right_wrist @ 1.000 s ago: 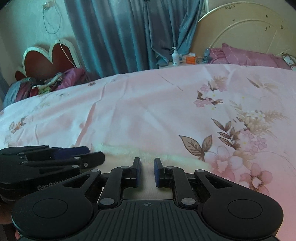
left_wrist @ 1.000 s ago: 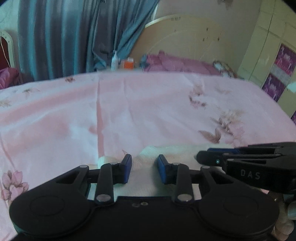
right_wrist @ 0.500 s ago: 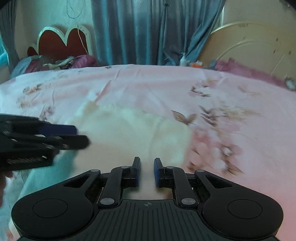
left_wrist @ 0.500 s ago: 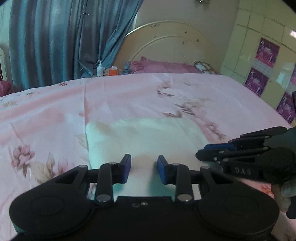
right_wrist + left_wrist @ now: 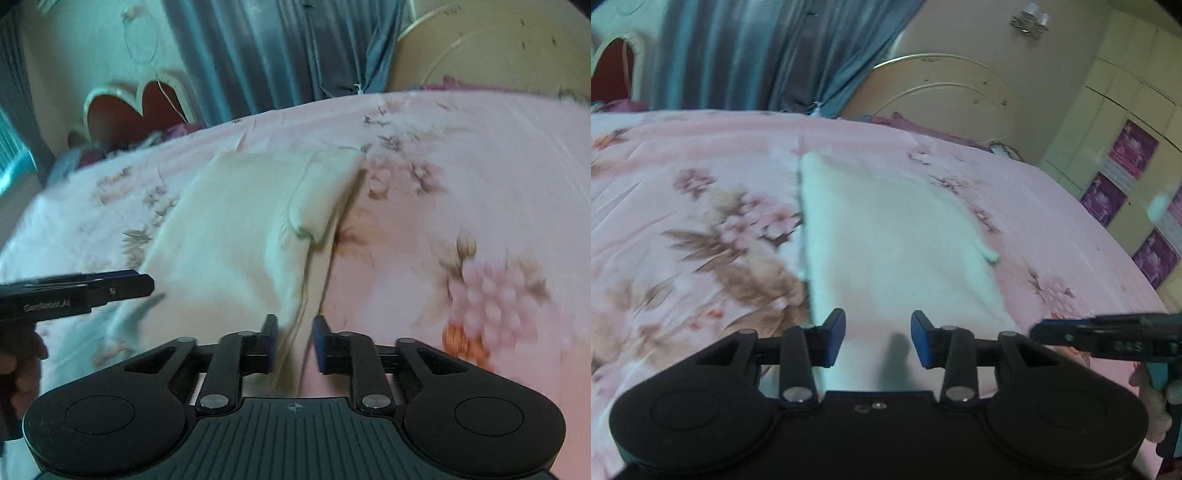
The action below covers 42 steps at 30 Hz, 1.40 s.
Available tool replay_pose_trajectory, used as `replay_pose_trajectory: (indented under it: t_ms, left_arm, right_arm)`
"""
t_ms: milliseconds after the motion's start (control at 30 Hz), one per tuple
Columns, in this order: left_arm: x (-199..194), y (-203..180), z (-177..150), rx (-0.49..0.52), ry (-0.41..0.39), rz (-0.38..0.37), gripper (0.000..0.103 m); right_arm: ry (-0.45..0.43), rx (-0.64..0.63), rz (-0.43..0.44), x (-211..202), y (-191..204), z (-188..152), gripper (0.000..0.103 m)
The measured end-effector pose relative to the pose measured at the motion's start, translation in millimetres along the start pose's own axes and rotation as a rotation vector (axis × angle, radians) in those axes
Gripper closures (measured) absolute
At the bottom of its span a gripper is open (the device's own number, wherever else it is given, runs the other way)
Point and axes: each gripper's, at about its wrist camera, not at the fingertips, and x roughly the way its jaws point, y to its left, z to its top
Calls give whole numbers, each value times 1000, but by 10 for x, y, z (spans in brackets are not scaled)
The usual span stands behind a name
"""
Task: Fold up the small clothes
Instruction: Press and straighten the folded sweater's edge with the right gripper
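A small white garment (image 5: 894, 251) lies flat on a pink flowered bedspread (image 5: 683, 229), straight ahead at twelve o'clock from both tools. In the right wrist view it looks cream (image 5: 229, 236), with a folded sleeve or flap resting on top toward one o'clock.

The left gripper (image 5: 878, 338) has its blue pads wide apart over the near edge of the cloth, holding nothing. The right gripper (image 5: 294, 343) is partly open above the garment's near right edge; fabric shows between the pads, but nothing looks pinched.

The cloth looks light, soft and limp. It would likely sag and bunch when lifted, so a near corner or hem seems the best place to grip, one corner per tool. Too deep a pinch might catch the bedspread too.

A curved headboard (image 5: 945, 96) and blue curtain (image 5: 757, 55) stand at the far end, well apart from the garment. Nothing lies in the way on the bed nearby.
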Motion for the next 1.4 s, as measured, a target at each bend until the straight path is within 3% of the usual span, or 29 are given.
replay_pose_trajectory:
  t_ms: [267,333,367,400,500,567,633,667,733,767,800,867,967,1067,1300,1400]
  left_arm:
    - [-16,84,-166,-59,25,67,67]
    - [74,69,-161,-49,68,86,66]
    - [95,69,-171,-46,82,97,66]
    - [92,62,-162,-56,77,92,68]
    - [6,-56,-114,-23,41,56,69]
    - [64,-127,-142,29,88,62,68]
    - [65,-96,-153,25,87,62,68]
    - [33,-45,-121,5,73,61,68]
    - [-56,50,-24,-12,13,72,66]
    - [-90,102,45,-15,-20,73,66]
    - [-82,163,133,-28,-42,71,66]
    - [-4,233,302,-43,-53,70,66]
    - [212,333,472,-70,-44,76,67]
    - [312,329,525,-79,-45,65,67]
    - [552,334,412,-86,34,42,67]
    - [538,375,394,-109,16,25,67]
  right_arm:
    - [69,90,99,153,-84,-56,81]
    - [68,111,137,194,-103,-67,81]
    - [66,102,138,201,-102,-65,93]
    - [57,99,124,169,-113,-53,99]
    - [17,66,87,-103,-131,-32,100]
    - [48,22,33,-94,-165,-107,103]
    - [133,22,5,101,-251,-199,103]
    - [113,31,12,70,-272,-172,103]
    - [-8,73,-7,-130,-327,-30,103]
    - [-49,101,-1,-186,-365,48,97]
    - [-86,130,12,-204,-404,158,74]
    - [-120,166,42,-101,-427,337,48]
    - [-100,237,95,219,-451,529,48]
    - [-69,229,121,384,-411,582,72]
    - [-7,227,71,634,-336,603,72]
    - [-33,221,44,603,-321,630,72]
